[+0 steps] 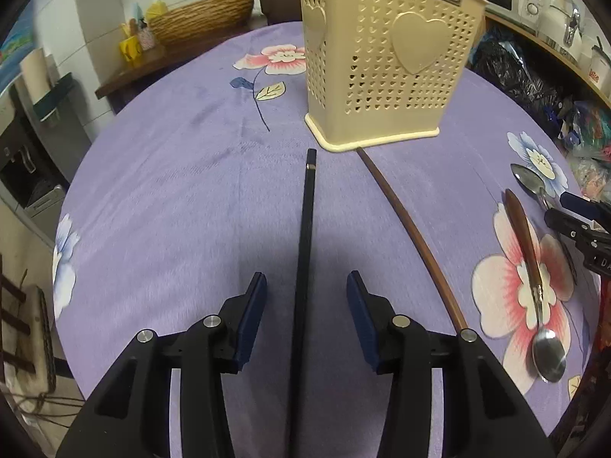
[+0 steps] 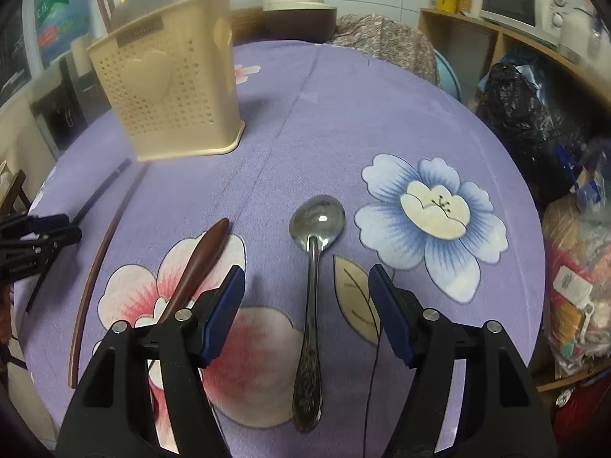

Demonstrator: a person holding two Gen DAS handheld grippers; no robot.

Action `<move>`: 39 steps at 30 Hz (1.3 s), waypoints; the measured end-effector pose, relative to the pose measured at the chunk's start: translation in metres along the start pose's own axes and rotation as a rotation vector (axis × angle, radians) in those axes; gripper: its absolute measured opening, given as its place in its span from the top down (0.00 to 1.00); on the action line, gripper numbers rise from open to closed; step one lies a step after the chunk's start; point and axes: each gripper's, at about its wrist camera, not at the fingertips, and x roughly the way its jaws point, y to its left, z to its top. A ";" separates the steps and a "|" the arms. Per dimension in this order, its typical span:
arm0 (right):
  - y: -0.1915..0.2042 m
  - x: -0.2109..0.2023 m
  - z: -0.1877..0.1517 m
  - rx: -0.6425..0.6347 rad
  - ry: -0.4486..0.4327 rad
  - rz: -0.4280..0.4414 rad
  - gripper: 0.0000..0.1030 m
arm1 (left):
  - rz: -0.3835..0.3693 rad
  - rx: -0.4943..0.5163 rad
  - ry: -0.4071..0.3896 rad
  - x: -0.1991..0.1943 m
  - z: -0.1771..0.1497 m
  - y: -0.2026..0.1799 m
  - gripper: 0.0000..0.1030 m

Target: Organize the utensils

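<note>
Lying flat on a purple flowered tablecloth (image 1: 172, 175), four utensils wait to be put away: a black chopstick (image 1: 305, 252), a brown chopstick (image 1: 412, 236) to its right, a spoon with a brown wooden handle (image 1: 529, 267) farther right, and an all-metal spoon (image 2: 311, 290) beyond that. At the far side of the table stands a cream perforated utensil holder (image 1: 385, 61) decorated with raised hearts; the far ends of both chopsticks lie just beside its base. A few stick-like handles rise above its rim, so it seems to hold something already, though its contents are otherwise hidden. The left gripper (image 1: 305, 313) hovers with its jaws spread wide on either side of the black chopstick, touching nothing. The right gripper (image 2: 307, 305) likewise hovers with jaws apart, straddling the metal spoon's handle without grasping it. Judging from this, the sorting is at most partly done: all four loose pieces remain on the cloth, and each likely needs lifting and dropping upright into the holder.
</note>
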 end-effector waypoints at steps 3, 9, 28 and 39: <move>0.000 0.014 0.011 -0.002 0.042 -0.012 0.40 | 0.003 0.002 0.015 0.011 0.017 0.006 0.59; 0.004 0.029 0.023 -0.006 0.081 -0.020 0.48 | 0.012 0.006 0.039 0.026 0.043 0.007 0.66; 0.004 0.036 0.039 -0.011 0.115 0.020 0.92 | 0.044 0.034 0.051 0.034 0.063 -0.013 0.91; -0.005 0.042 0.049 0.035 0.134 0.101 0.92 | 0.046 0.045 0.049 0.034 0.064 -0.015 0.91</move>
